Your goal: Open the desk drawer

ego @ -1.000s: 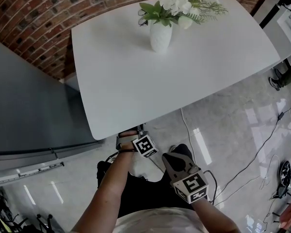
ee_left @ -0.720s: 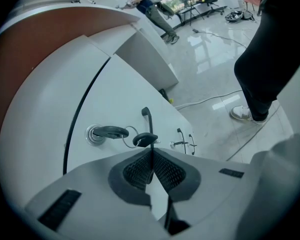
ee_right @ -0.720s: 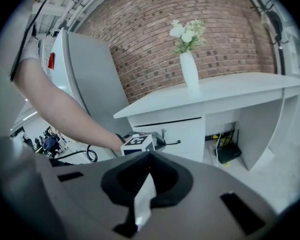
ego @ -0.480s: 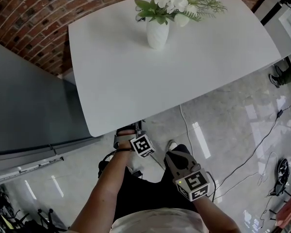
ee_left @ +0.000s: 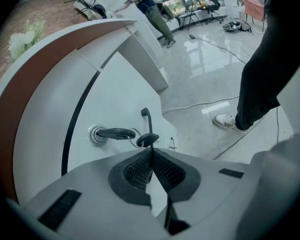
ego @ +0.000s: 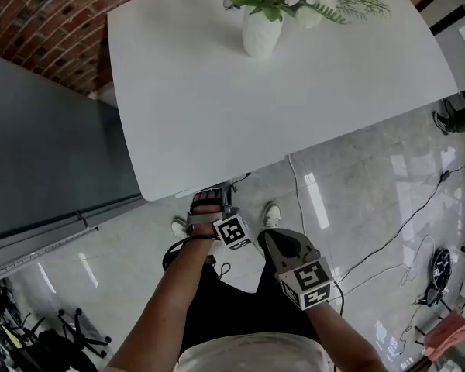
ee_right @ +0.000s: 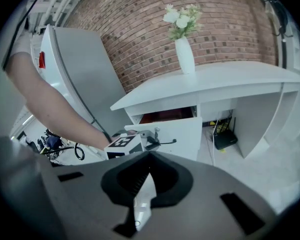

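Note:
The white desk (ego: 217, 115) carries a vase of white flowers (ego: 262, 29). Its drawer front (ee_right: 182, 134) stands pulled out a little, showing a reddish-brown inside (ee_right: 167, 116). A key (ee_left: 115, 133) sits in the round lock (ee_left: 96, 134), and a second dark key (ee_left: 149, 139) dangles from its ring. My left gripper (ee_left: 151, 154) is at the desk's near edge (ego: 223, 194), jaws shut with the dangling key right at their tips. My right gripper (ego: 270, 239) hangs beside it over the floor, shut on nothing (ee_right: 148, 159).
A tall grey cabinet (ego: 46, 153) stands left of the desk against the brick wall. Cables (ego: 387, 246) trail over the glossy floor on the right. A black box (ee_right: 224, 138) sits under the desk. The person's shoes (ego: 271, 214) are just below the drawer.
My left hand and gripper have come out from under the desk edge toward me. The right gripper has stayed almost where it was.

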### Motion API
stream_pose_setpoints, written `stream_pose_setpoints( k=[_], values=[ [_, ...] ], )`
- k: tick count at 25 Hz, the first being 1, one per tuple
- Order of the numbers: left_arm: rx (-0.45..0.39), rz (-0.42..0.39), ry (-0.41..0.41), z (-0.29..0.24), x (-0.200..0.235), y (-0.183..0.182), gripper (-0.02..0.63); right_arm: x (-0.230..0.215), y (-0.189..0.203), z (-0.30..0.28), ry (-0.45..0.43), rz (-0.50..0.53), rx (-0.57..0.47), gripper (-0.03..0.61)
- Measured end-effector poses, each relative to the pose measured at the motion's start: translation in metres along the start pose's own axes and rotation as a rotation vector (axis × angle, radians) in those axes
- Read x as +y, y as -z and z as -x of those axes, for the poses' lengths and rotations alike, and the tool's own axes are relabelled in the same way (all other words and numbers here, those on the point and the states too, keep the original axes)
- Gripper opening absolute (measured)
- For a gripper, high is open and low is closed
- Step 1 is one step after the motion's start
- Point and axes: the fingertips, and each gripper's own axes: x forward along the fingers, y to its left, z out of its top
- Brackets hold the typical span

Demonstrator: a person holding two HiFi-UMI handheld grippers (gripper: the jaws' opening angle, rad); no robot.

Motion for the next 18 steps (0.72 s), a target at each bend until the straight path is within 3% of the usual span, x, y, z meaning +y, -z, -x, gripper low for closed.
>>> stream_pose_setpoints(
  k=[18],
  values=[
    [0.0, 0.037, 0.066, 0.04, -0.055, -0.004, 0.012, 0.008, 0.0, 0.016, 0.006, -0.031, 0.075, 0.009]
  ],
)
